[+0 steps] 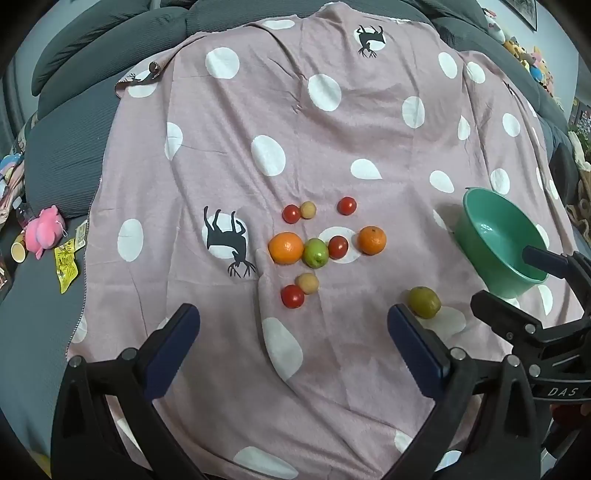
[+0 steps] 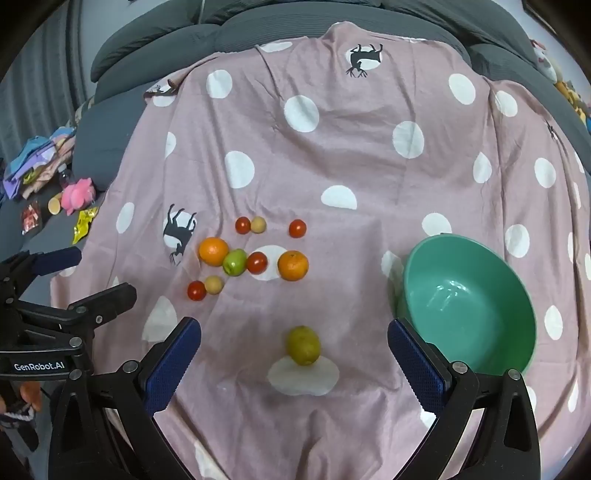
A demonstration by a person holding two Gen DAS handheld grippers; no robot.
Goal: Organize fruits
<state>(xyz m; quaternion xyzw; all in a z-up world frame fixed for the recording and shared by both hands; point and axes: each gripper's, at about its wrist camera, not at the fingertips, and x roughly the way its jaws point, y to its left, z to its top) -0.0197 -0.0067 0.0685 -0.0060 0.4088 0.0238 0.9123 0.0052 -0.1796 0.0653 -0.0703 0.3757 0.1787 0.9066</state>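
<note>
Several fruits lie on a pink polka-dot cloth point(image 1: 332, 147): two oranges point(image 1: 285, 247) point(image 1: 372, 240), a green apple point(image 1: 316, 252), several small red tomatoes point(image 1: 292, 296) and two small tan fruits point(image 1: 307, 283). A yellow-green fruit point(image 2: 303, 345) lies apart, nearer me, between my right gripper's open fingers but ahead of them. An empty green bowl point(image 2: 467, 301) sits at the right. My left gripper point(image 1: 293, 332) is open and empty above the cloth, short of the fruit cluster. My right gripper point(image 2: 294, 354) is open and empty.
The cloth covers a grey sofa point(image 2: 258, 22). At the left lie a pink plush toy point(image 1: 42, 230), a yellow packet point(image 1: 66, 264), a small cup point(image 1: 17, 252) and folded clothes point(image 2: 33, 162). Toys sit at the far right point(image 1: 532, 59).
</note>
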